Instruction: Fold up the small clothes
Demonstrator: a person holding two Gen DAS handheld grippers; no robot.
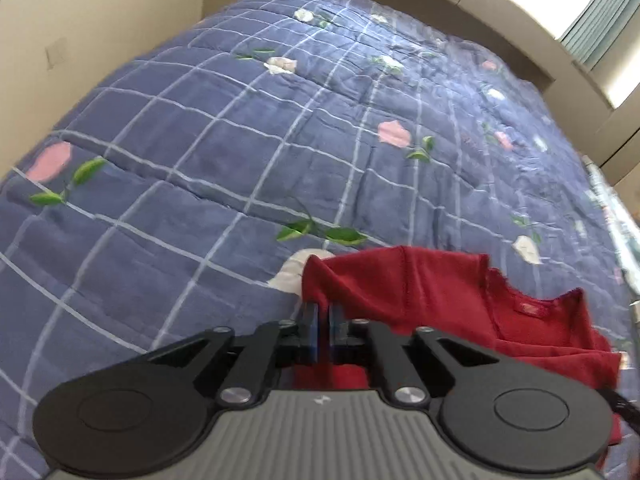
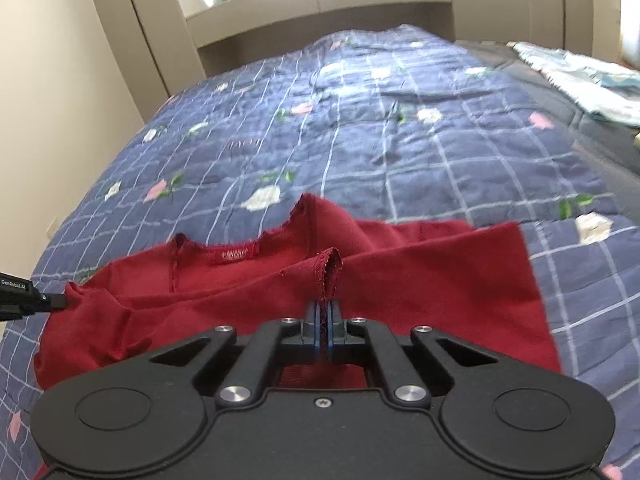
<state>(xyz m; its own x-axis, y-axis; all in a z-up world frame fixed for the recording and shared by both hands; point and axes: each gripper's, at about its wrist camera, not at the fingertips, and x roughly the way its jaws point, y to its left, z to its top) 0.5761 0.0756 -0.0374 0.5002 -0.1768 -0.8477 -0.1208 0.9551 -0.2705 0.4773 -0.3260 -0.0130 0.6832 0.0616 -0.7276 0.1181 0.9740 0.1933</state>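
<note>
Rumpled red top (image 2: pixel 400 280), pinched by both tools

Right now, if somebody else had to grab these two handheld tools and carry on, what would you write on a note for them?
Left gripper: shut on an edge of the red top.
Right gripper: shut on a bunched hem of the same top.
The red top lies rumpled on the blue checked quilt, neckline and label facing up, one layer turned over.
Done: both edges gripped. No neat fold shows yet.
Left: spread it flat, fold it, set it down.
A pale cloth lies at the far right of the bed.
</note>
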